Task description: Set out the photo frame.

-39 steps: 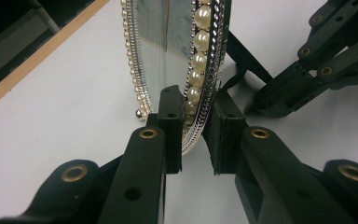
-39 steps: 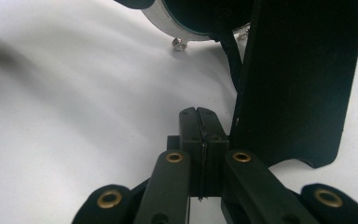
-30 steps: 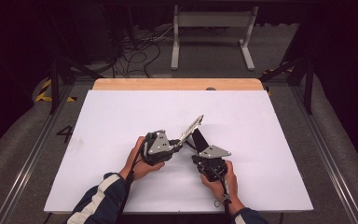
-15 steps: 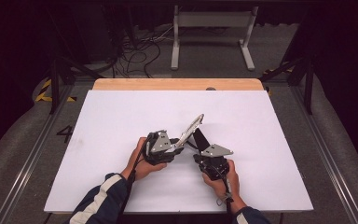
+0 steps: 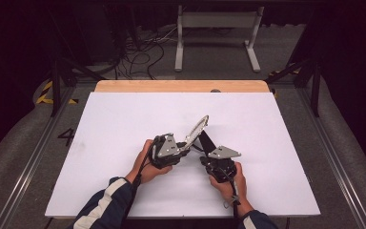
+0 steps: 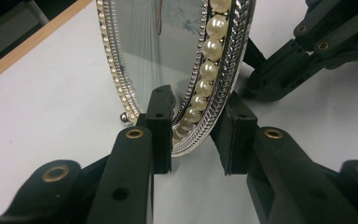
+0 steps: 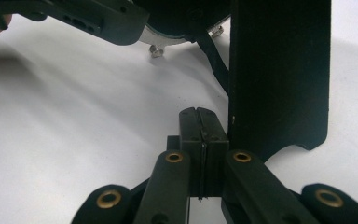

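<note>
An oval picture frame (image 5: pixel 198 129) with a silver rim and a ring of pearls (image 6: pixel 208 46) stands tilted on the white table top (image 5: pixel 124 119). Its black back stand (image 7: pixel 279 70) props it up. My left gripper (image 5: pixel 186 146) has the frame's lower rim between its pads (image 6: pixel 198 105). Its jaws have just been closing, and both pads lie against the rim. My right gripper (image 5: pixel 208 149) is shut on nothing (image 7: pixel 200 121). It rests low on the table, right beside the black stand.
The white sheet covers a wooden table whose far edge (image 5: pixel 181 86) shows bare wood. Beyond it are a metal stand (image 5: pixel 217 33) and loose cables (image 5: pixel 143 52) on the floor. Rails run along both sides of the table.
My left gripper has edged slightly to the right along the frame's lower rim. The frame and my right gripper have stayed in place.
</note>
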### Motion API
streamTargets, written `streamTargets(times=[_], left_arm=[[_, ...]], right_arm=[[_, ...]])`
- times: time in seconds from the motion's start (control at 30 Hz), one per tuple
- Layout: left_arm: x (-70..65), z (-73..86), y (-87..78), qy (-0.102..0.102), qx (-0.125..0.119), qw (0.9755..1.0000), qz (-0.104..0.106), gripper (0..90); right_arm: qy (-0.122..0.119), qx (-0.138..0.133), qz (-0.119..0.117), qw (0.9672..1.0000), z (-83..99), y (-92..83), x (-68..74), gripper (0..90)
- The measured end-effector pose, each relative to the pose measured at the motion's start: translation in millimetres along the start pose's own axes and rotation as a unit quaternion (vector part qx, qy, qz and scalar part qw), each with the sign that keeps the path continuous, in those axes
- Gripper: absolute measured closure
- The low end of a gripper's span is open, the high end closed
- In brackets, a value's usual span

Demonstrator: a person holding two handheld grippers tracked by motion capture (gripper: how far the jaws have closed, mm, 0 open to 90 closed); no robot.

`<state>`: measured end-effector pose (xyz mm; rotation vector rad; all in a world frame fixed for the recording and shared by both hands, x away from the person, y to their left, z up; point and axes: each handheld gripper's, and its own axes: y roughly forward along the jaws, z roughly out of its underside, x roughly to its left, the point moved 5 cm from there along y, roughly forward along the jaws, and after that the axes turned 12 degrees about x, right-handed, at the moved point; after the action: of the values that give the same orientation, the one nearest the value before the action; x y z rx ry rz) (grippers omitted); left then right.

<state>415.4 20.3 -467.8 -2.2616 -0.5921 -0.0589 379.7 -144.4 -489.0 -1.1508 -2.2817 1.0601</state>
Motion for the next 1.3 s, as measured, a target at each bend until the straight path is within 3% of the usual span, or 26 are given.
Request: streamTargets(times=[0.23, 0.5, 0.6, 1.0, 1.3], left_arm=[[-6.9, -3.2, -2.5, 0.028, 0.006, 0.9995, -0.014, 72.0], [-13.0, -5.2, -6.5, 0.035, 0.006, 0.9993, -0.014, 73.4], [-13.2, -4.9, -6.1, 0.03, 0.005, 0.9995, -0.012, 73.2], [-15.8, -8.0, -2.6, 0.02, -0.001, 0.9998, -0.008, 71.6], [-15.2, -6.7, 1.1, 0.007, -0.005, 0.9999, 0.011, 70.4]], right_arm=[[0.003, 0.001, -0.002, 1.0, 0.8, -1.2, -2.8, 90.0], [0.01, -0.002, 0.003, 0.9999, 1.5, -4.4, -8.1, 90.0], [0.012, -0.003, -0.008, 0.9999, 1.9, -4.8, -10.7, 90.0], [0.01, 0.001, 0.001, 0.9999, 2.4, -5.2, -18.9, 90.0], [0.016, 0.001, 0.005, 0.9999, 2.5, -4.5, -25.7, 90.0]])
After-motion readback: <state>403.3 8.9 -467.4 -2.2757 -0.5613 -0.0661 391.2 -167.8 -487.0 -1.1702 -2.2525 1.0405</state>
